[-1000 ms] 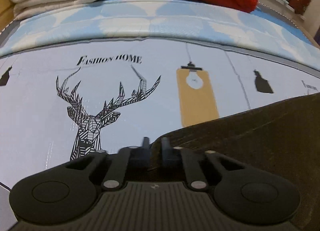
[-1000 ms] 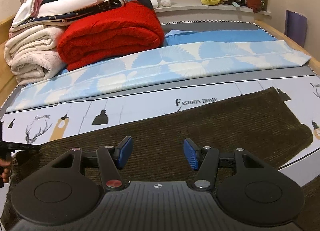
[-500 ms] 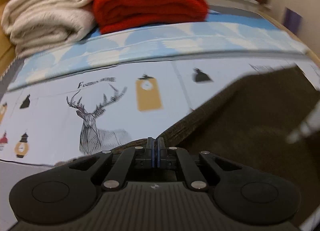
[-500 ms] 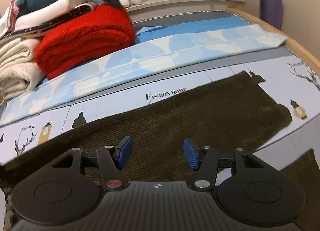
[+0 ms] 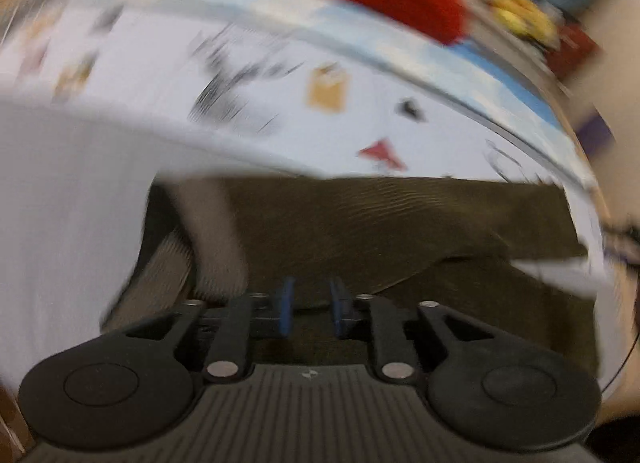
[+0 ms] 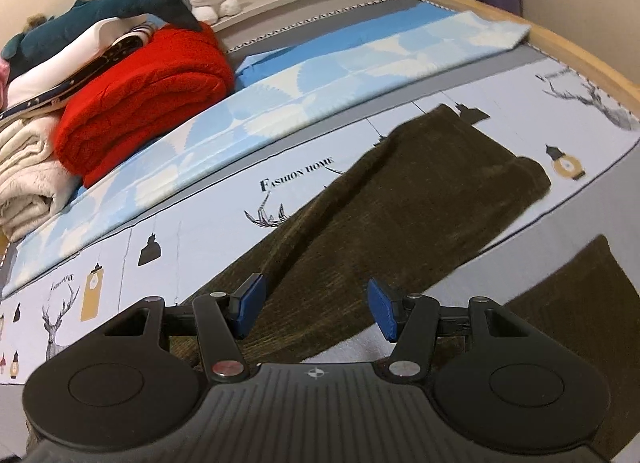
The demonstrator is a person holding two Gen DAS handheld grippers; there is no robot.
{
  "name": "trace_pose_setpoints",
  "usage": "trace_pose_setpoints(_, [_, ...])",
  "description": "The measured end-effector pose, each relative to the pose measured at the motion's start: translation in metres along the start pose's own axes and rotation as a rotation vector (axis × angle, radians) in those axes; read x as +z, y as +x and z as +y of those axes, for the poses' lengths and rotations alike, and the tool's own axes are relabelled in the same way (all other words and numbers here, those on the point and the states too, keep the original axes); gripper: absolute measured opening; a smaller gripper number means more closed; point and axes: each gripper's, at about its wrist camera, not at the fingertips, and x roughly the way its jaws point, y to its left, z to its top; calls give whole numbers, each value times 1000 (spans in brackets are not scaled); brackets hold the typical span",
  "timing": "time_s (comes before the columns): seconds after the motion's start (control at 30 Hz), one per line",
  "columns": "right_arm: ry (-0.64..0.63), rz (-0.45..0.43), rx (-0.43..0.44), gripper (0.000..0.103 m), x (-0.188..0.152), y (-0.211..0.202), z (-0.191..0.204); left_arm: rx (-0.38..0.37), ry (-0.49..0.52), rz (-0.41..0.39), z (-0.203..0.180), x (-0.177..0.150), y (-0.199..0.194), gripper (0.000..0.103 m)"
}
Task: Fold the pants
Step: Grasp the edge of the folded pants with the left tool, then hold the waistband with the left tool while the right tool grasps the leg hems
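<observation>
Left gripper (image 5: 310, 307) jaws newly parted above ribbed brown pants (image 5: 400, 223).

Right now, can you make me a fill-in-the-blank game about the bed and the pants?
1. The pants lying on the bed sheet are dark ____ in color.
2. The folded blanket beside the cream one is ____.
3. The right gripper has its blue pads wide ____, holding nothing.
4. The plush lying on top of the pile, behind the red blanket, is a ____.

Missing words: brown; red; open; shark
</observation>
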Motion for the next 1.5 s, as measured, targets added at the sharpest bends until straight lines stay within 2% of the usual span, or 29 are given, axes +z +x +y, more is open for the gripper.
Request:
trace_pose_setpoints(0.03, [7,2,-4,59,0,1,-2,-7,-68,45,11,-1,9,26])
trace_pose_setpoints(0.07, [18,2,-8,59,1,2,-4,-21,-125,77,20,2,17,33])
trace_pose_setpoints(0.1, [33,2,-6,59,2,4,-7,-38,-183,102,27,2,24,46])
trace_pose_setpoints(0.13, [47,2,-3,59,2,6,-9,-49,-233,125,33,4,32,53])
trace_pose_setpoints(0.2, [90,4,16,59,5,11,-14,-49,-282,143,39,8,46,82])
trace_pose_setpoints(0.23, [111,2,29,59,8,13,-16,-52,-286,142,41,7,54,85])
trace_pose_setpoints(0.33, [178,-7,61,59,14,20,-20,-35,-368,184,50,9,74,84])
trace_pose_setpoints(0.4, [227,-5,79,59,17,27,-24,-57,-397,174,52,15,79,82])
trace_pose_setpoints(0.43, [246,-2,87,59,19,31,-25,-58,-397,144,52,21,79,80])
trace_pose_setpoints(0.47, [266,3,94,59,21,36,-26,-44,-396,114,50,25,78,73])
trace_pose_setpoints(0.53, [303,17,107,59,26,48,-27,42,-382,66,50,32,73,38])
trace_pose_setpoints(0.57, [319,22,113,59,28,56,-28,76,-366,43,48,35,71,28])
trace_pose_setpoints(0.6, [332,24,116,59,31,64,-29,80,-367,22,47,36,68,26])
trace_pose_setpoints(0.77, [378,37,85,59,43,112,-31,114,-299,-41,35,48,59,25])
trace_pose_setpoints(0.97, [430,77,55,59,45,169,-38,92,-309,-21,41,55,56,25])
trace_pose_setpoints(1.17, [458,106,92,58,42,205,-34,97,-274,-13,38,55,54,25])
trace_pose_setpoints(1.2, [448,114,97,52,41,208,-31,96,-271,-12,37,55,55,25])
trace_pose_setpoints(1.3, [378,120,103,12,38,214,-21,91,-264,-13,37,56,52,25])
trace_pose_setpoints(1.37, [331,111,92,5,37,211,-18,91,-258,-15,35,56,50,24])
trace_pose_setpoints(1.5, [368,56,143,3,43,177,-24,94,-242,-32,31,55,40,23])
